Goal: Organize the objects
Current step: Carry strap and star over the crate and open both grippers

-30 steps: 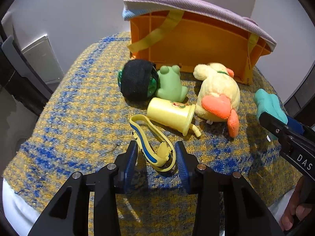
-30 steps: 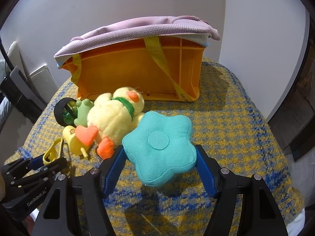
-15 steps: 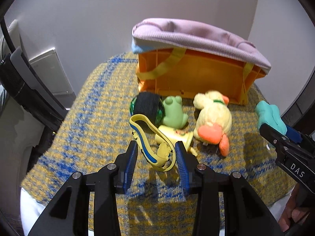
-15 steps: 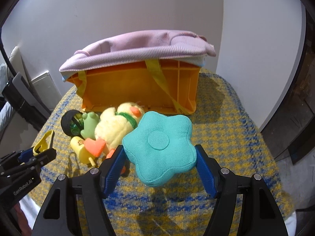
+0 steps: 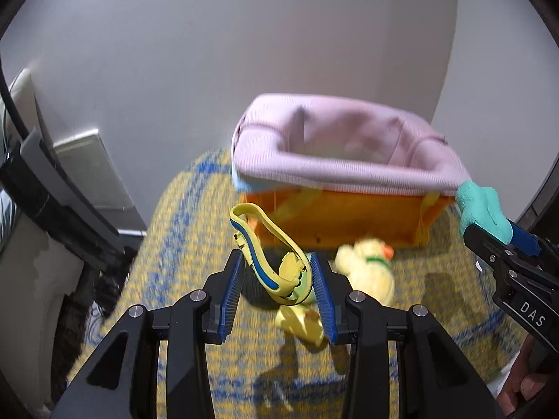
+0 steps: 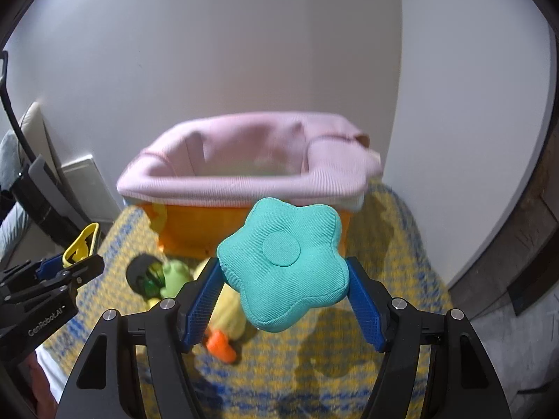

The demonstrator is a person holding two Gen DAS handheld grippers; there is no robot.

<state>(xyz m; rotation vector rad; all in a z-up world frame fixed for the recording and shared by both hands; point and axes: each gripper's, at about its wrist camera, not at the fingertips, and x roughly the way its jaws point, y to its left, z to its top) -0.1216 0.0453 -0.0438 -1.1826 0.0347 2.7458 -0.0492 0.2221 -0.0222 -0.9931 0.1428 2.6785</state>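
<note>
Two hand-held tools hang above a bench (image 5: 181,230) draped in a yellow-and-blue woven cloth, each with a toy in its grip. The left tool (image 5: 277,288) is closed on a yellow strap-like toy (image 5: 265,244) – a curved loop with a blue stripe along its inner band and a small moulded yellow figure near the blue pads – which stands up out of the tool, off the cloth. The right tool (image 6: 284,298) clamps a teal star-shaped cushion (image 6: 284,265) of ribbed fabric, with a round stitched patch at its centre, pinched at both sides by the blue ridged pads and held clear of the bench.

Behind both toys sits an orange plastic crate (image 6: 195,227) lined with a pink ribbed fabric (image 6: 244,160) folded over its rim, yellow straps running down its side; its interior is blurred. On the cloth in front of the crate lie a yellow plush duck (image 5: 370,269) with an orange beak and green collar, a green frog figure (image 6: 174,274), a dark round object (image 6: 141,269) with green inside, and a pale yellow cup (image 5: 302,324) partly hidden by the left tool.

Readable writing: "GenRobot.AI" in white on the side of the left tool, seen from the right wrist view, and "DAS" – the rest cut off – on the right tool's side, seen from the left wrist view.
</note>
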